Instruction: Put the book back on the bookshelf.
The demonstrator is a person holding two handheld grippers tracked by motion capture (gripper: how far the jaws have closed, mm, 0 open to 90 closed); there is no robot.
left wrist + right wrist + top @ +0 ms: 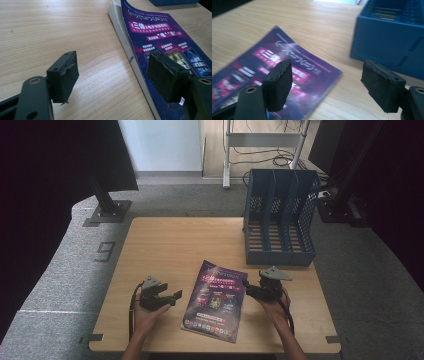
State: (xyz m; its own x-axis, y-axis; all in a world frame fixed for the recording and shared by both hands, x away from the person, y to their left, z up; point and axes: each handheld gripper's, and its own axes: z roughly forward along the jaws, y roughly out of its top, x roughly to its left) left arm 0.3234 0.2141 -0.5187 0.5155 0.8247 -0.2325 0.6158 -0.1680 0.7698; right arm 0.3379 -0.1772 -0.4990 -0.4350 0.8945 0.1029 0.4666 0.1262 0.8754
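While both grippers stand with jaws spread and nothing between the pads, the book [214,300] lies flat on the wooden table [165,245] between the two hands, its purple cover facing up and its far corner near the blue file rack [280,215]. The left gripper [167,297] hovers just beside the book's spine edge; the right gripper [252,291] hovers at the opposite edge, near the upper corner, with the rack just beyond it. Several faults appear likely from this position. Because the book rests flush on the table, a jaw may fail to slide under the edge and merely push the book sideways. Should only the cover be pinched, as its top corner already curls upward in the left gripper view, the pages would sag or fan open. Lifting from one corner alone could let the book slip out or strike the rack wall.
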